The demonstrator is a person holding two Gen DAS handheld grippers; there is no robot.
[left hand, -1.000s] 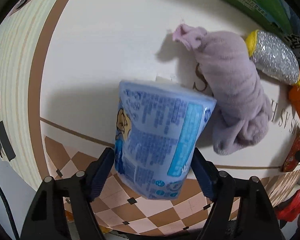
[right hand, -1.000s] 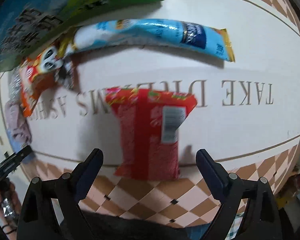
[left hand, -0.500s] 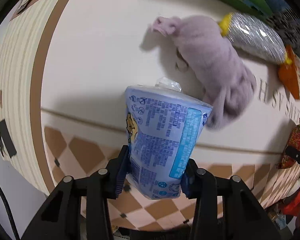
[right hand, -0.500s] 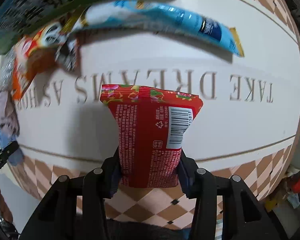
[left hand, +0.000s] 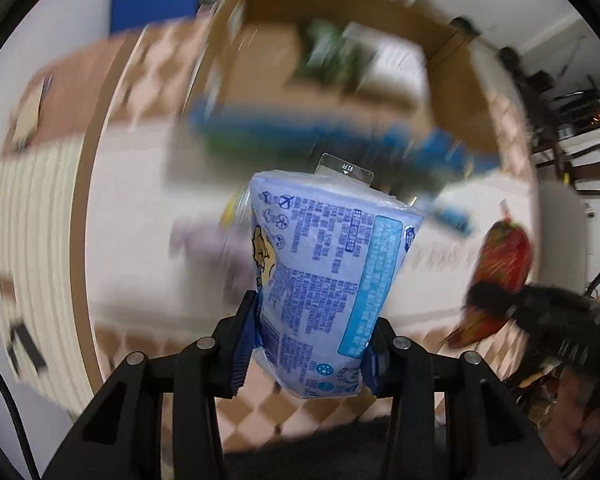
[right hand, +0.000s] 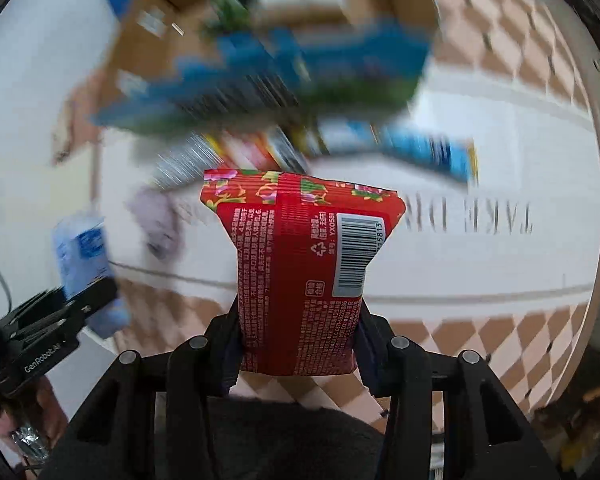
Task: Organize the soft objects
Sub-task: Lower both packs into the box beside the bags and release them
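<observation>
My left gripper [left hand: 306,346] is clamped on a pale blue tissue pack [left hand: 328,280], both fingers pressed into its lower sides so the plastic bulges out above them. The pack stands upright between my fingers, printed side toward me, with a clear tab sticking up from its top edge. My right gripper [right hand: 298,346] is closed on a red tissue pack [right hand: 300,268], gripped low down; its floral band runs across the top and a white barcode label sits toward my right finger.

Beyond both pairs of fingers everything is smeared by motion. Ahead of my left fingers, past the blue pack, lies the cream tablecloth [left hand: 140,220] with a checkered border near my fingers, and further on an open cardboard box [left hand: 340,40] with green and white things blurred inside. Between the box and my pack there is a long blue and green bag [left hand: 300,128], too blurred to read. To the right of my left fingers I see the red pack held in the other gripper.

From the right wrist, the same blue and green bag spreads above the red pack, a light blue snack packet [right hand: 420,144] lies beyond my right finger, and a lilac cloth [right hand: 156,220] lies off to the left of my fingers on the tablecloth. Further left, the blue pack sits in my left gripper
</observation>
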